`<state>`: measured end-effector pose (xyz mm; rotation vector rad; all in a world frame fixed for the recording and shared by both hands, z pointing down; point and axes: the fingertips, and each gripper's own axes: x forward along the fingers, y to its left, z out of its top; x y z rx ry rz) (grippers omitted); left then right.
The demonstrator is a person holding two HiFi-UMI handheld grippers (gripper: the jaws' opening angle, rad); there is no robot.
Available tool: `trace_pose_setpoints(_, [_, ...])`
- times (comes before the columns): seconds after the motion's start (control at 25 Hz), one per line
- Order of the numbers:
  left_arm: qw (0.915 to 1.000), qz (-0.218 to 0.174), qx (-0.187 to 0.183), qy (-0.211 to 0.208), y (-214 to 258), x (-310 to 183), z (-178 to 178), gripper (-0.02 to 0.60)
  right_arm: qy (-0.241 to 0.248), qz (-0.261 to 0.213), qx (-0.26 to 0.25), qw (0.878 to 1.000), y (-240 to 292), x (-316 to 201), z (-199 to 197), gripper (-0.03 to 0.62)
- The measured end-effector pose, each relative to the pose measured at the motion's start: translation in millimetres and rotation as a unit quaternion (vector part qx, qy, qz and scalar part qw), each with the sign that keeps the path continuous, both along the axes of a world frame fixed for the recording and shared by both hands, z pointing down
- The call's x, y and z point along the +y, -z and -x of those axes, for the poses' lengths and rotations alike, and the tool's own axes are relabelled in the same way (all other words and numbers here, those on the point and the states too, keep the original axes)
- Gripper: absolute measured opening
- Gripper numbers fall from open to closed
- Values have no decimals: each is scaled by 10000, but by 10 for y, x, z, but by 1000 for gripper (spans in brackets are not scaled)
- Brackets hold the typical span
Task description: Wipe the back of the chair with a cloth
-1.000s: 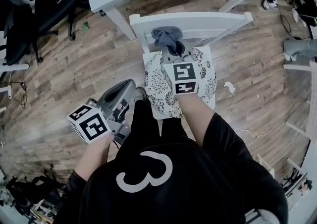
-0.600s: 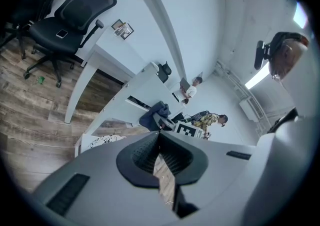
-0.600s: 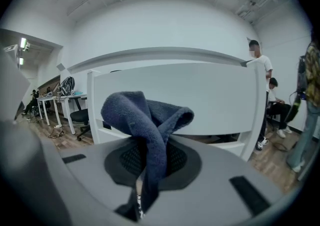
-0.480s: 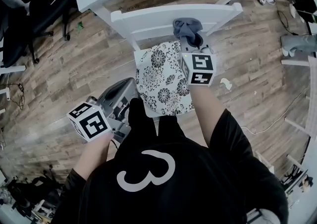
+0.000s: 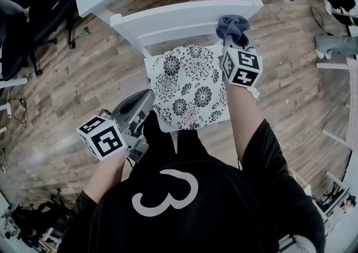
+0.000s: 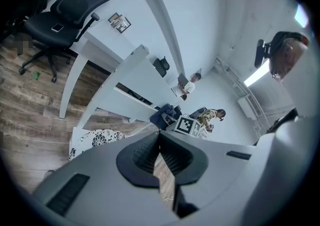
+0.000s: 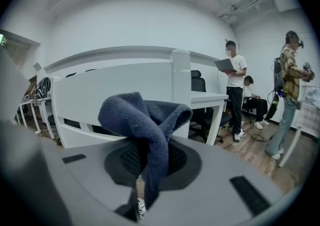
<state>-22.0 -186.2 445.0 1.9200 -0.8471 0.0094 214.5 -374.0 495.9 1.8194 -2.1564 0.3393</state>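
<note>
Right gripper (image 5: 234, 37) fingers clamp blue cloth (image 5: 231, 24) at chair back (image 5: 184, 14), contact unclear; left gripper (image 5: 146, 97) fingers together, empty.

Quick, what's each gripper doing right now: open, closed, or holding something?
Left gripper: jaws closed, nothing between them.
Right gripper: jaws closed on the blue cloth.

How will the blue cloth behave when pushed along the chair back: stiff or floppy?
Probably floppy: the cloth folds and droops over the right gripper, which is shut on it. It is likely light and soft, so it should drag along the chair back, bunching rather than sliding cleanly.
</note>
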Motion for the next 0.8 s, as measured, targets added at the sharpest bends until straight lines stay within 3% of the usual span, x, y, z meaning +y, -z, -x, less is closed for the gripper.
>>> trace_pose_setpoints(0.52, [9999, 15, -45, 104, -24, -30, 132, 14, 135, -45, 115, 9998, 34, 116, -120, 43])
trace_pose_setpoints(0.8, [9999, -40, 67, 151, 31, -84, 216, 14, 526, -201, -227, 9982, 292, 422, 237, 43])
